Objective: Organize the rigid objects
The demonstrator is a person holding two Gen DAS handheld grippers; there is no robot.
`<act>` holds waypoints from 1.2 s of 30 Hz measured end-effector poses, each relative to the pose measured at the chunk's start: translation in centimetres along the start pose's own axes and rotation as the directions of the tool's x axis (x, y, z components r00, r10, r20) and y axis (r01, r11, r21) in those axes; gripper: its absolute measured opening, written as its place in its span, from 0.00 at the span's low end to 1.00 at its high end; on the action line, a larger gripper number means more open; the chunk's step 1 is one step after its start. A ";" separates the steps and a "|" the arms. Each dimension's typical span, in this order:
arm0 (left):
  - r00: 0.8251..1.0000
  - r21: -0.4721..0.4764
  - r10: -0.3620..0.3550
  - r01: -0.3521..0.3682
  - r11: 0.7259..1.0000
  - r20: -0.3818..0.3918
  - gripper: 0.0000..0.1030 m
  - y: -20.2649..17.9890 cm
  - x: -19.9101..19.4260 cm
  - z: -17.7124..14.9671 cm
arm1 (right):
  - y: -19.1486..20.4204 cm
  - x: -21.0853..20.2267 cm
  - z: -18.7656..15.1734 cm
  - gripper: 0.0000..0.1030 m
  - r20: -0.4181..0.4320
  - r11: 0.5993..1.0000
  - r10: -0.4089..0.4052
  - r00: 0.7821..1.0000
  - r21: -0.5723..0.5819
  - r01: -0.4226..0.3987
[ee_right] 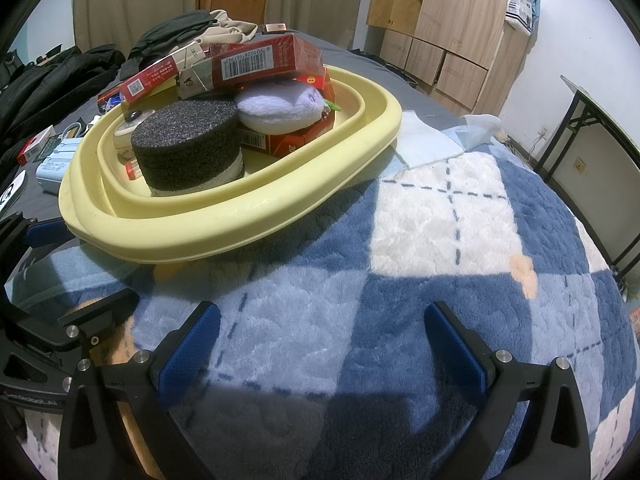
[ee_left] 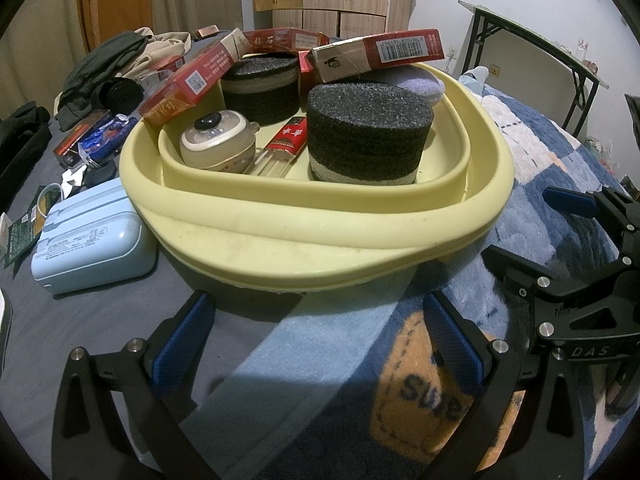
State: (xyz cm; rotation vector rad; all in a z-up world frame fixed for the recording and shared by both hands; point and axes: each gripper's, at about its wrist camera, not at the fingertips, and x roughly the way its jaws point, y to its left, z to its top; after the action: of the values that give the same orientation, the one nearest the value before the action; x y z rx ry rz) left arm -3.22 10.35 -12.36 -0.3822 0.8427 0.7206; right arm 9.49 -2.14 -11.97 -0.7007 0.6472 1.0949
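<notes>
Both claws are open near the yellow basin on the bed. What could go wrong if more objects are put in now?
1. The red carton with the barcode lies tilted on top of the pile; a nudge may slide it off.
2. The pale yellow plastic basin sits on a soft blue checked blanket, so pressing its rim might tip it.

The basin [ee_left: 320, 232] rests on the blanket [ee_right: 400, 280], part over its edge. In the basin, a foam cylinder [ee_left: 368, 132] stands nearest the front rim; a second foam cylinder [ee_left: 260, 86] stands behind it. A small round pot [ee_left: 218, 146] sits left of the front cylinder, a lighter [ee_left: 280, 148] between them. Cartons [ee_left: 380, 56] lie across the basin's rear rim. A case [ee_left: 92, 246] lies left of the basin.
</notes>
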 end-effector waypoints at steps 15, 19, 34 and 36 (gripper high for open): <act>1.000 0.003 0.005 -0.005 1.000 0.006 1.00 0.0 -0.2 -0.1 | 0.0 0.0 0.0 1.00 0.000 1.000 0.000 1.000 0.000 0.000; 1.000 0.003 0.005 -0.005 1.000 0.005 1.00 0.0 -0.2 -0.2 | 0.0 0.0 0.0 1.00 0.000 1.000 0.000 1.000 0.000 0.000; 1.000 0.003 0.005 -0.005 1.000 0.004 1.00 0.0 -0.2 -0.2 | 0.0 0.0 0.0 1.00 0.000 1.000 0.000 1.000 0.000 0.000; 1.000 0.003 0.005 -0.005 1.000 0.004 1.00 0.0 -0.2 -0.2 | 0.0 0.0 0.0 1.00 0.000 1.000 0.000 1.000 0.000 0.000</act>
State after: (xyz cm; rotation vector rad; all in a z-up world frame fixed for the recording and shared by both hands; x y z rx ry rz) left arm -3.42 10.12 -12.31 -0.3766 0.8410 0.7242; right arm 9.48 -2.14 -11.96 -0.7008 0.6470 1.0951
